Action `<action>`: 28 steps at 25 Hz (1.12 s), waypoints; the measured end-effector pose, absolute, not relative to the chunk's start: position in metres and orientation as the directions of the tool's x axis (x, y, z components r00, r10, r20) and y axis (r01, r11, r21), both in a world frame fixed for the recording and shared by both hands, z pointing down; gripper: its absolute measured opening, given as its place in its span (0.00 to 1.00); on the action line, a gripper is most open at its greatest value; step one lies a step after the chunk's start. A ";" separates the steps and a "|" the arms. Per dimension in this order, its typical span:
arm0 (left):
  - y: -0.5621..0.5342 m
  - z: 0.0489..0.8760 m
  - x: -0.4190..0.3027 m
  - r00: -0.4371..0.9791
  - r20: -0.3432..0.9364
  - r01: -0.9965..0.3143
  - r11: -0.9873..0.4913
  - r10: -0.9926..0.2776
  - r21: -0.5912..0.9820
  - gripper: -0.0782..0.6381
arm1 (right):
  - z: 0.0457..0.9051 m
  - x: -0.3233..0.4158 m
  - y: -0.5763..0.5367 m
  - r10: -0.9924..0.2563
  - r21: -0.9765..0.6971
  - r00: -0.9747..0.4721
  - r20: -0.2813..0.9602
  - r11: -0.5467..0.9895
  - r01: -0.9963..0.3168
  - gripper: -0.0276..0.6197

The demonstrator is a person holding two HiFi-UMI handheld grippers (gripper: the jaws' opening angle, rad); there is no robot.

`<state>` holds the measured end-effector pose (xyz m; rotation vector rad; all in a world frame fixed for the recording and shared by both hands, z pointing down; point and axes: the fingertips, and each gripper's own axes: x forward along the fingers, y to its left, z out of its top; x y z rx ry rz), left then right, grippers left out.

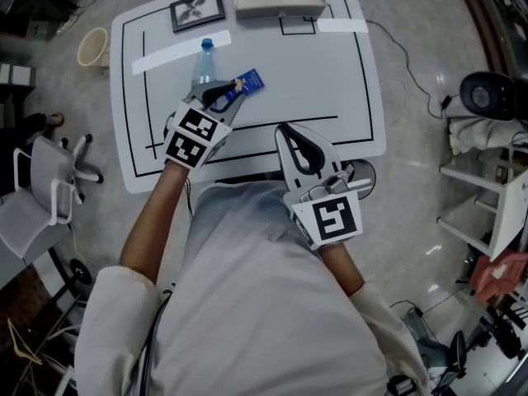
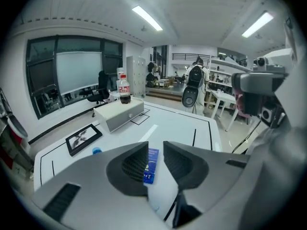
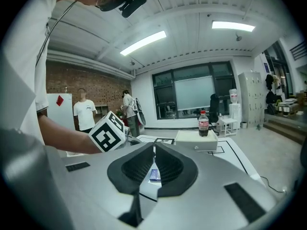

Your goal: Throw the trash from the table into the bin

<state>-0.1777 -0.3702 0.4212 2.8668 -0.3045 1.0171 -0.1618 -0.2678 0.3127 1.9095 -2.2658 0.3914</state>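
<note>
Two bits of trash not binned yet

Both lie on the white table (image 1: 330, 73). The bin (image 1: 93, 46) waits on the floor, far left. The right gripper (image 3: 153, 150) is closed tight and empty. The left gripper (image 2: 155, 150), jaws a little apart, grips nothing beside the plastic bottle (image 1: 203, 66) and blue wrapper (image 1: 248, 82).

Blue packet (image 1: 248, 82): flat on the white worktop (image 1: 330, 81), printed side up, just right of the bottle.
Clear plastic bottle (image 1: 203, 66): blue cap on; lying or upright cannot be determined.
Beige round bin (image 1: 92, 46): upright on the floor, off the worktop's far left corner.
</note>
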 end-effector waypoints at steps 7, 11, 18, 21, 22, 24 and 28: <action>-0.371 0.452 -0.165 0.687 0.724 -0.105 -0.994 -0.060 0.017 0.34 | 0.314 -0.162 -0.265 -0.944 -0.088 -0.151 0.294 0.130 -0.988 0.08; -0.378 0.467 -0.163 0.620 0.784 -0.050 -0.999 -0.035 -0.004 0.37 | 0.314 -0.160 -0.265 -0.945 -0.089 -0.126 0.303 0.104 -0.991 0.08; -0.383 0.496 -0.160 0.488 0.873 0.060 -0.997 -0.009 -0.043 0.43 | 0.314 -0.150 -0.261 -0.948 -0.087 -0.070 0.312 0.045 -0.995 0.08; -0.387 0.503 -0.154 0.458 0.889 0.081 -0.994 -0.026 -0.070 0.45 | 0.313 -0.145 -0.261 -0.949 -0.087 -0.053 0.310 0.027 -0.996 0.08; -0.388 0.506 -0.153 0.443 0.896 0.089 -0.993 -0.034 -0.081 0.46 | 0.313 -0.144 -0.261 -0.953 -0.092 -0.049 0.299 0.022 -0.995 0.08; -0.391 0.511 -0.151 0.411 0.910 0.113 -0.988 -0.054 -0.109 0.46 | 0.313 -0.144 -0.260 -0.956 -0.099 -0.042 0.289 0.014 -0.995 0.08; -0.388 0.517 -0.147 0.360 0.929 0.191 -0.968 -0.086 -0.163 0.47 | 0.315 -0.141 -0.259 -0.951 -0.095 -0.033 0.308 0.004 -0.995 0.08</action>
